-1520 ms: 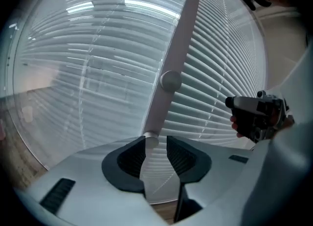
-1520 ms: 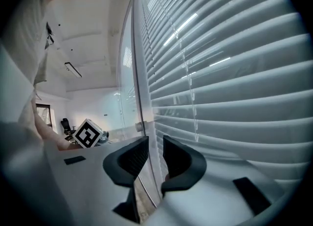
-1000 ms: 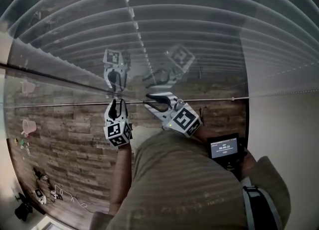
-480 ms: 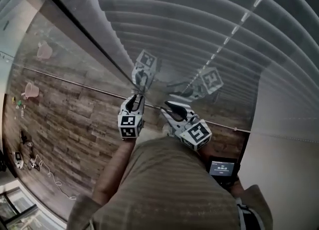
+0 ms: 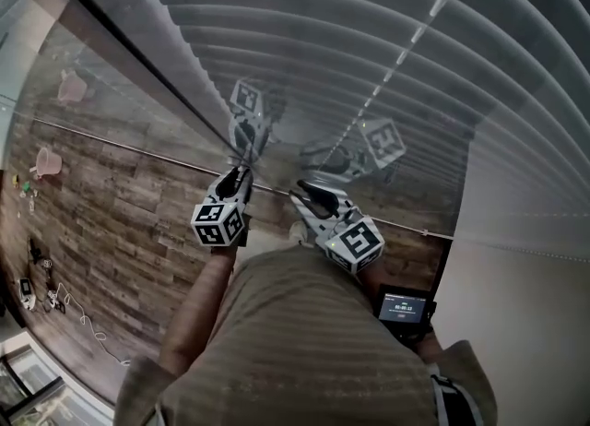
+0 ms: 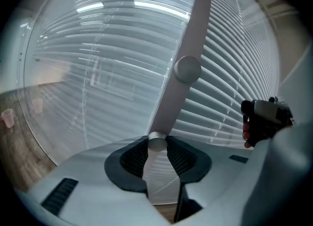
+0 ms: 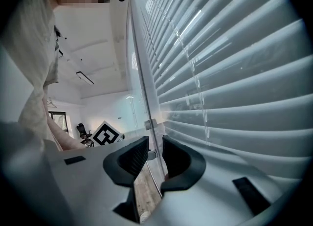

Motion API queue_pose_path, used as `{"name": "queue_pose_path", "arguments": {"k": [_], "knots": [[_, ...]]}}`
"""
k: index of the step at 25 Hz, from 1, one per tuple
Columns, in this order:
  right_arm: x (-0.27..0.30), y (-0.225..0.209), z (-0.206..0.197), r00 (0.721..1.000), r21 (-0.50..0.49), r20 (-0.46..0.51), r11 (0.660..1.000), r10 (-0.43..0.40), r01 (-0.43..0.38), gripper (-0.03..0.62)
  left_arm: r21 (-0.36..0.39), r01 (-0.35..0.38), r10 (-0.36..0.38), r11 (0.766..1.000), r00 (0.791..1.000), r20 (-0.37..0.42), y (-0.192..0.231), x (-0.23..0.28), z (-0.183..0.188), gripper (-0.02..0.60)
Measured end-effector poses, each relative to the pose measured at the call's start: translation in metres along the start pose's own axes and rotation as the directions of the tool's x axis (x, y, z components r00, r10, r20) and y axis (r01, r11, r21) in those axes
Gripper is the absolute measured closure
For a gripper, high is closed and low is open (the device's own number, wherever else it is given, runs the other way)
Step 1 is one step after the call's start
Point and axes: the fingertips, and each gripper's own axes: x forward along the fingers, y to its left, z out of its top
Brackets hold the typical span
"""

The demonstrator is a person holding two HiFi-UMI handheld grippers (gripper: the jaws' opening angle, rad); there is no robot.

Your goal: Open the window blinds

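The left gripper [image 6: 156, 144] was closed on the lower end of the blind wand [image 6: 195, 24], which rose slanting to the top middle of the left gripper view. The right gripper [image 7: 154, 154] was just right of it in the head view. Its jaws stood a little apart, and the thin wand showed in the gap. The window blinds [image 5: 369, 37] filled the upper half of the head view.
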Motion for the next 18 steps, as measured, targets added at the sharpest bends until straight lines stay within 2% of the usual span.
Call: {"name": "queue_pose_path", "arguments": {"k": [5,12,15,18], "knots": [[-0.004,0.000,-0.005,1.000,-0.002,-0.016,1.000,-0.002,0.002,0.510,-0.089,0.068,-0.068,0.994,0.998,0.005,0.001,0.000,-0.001,0.448],[-0.003,-0.001,-0.007,1.000,0.005,-0.029,1.000,-0.003,0.003,0.510,-0.217,0.123,-0.123,0.968,0.992,0.017,0.006,0.001,-0.002,0.448],[-0.006,-0.001,-0.010,0.999,-0.001,-0.032,1.000,-0.006,0.006,0.510,-0.305,0.152,-0.150,0.940,0.988,0.031,0.008,0.001,-0.003,0.448],[-0.008,-0.002,-0.012,0.999,0.002,-0.032,1.000,-0.010,0.010,0.510,-0.419,0.201,-0.191,0.885,0.979,0.065,0.010,0.001,-0.004,0.448]]}}
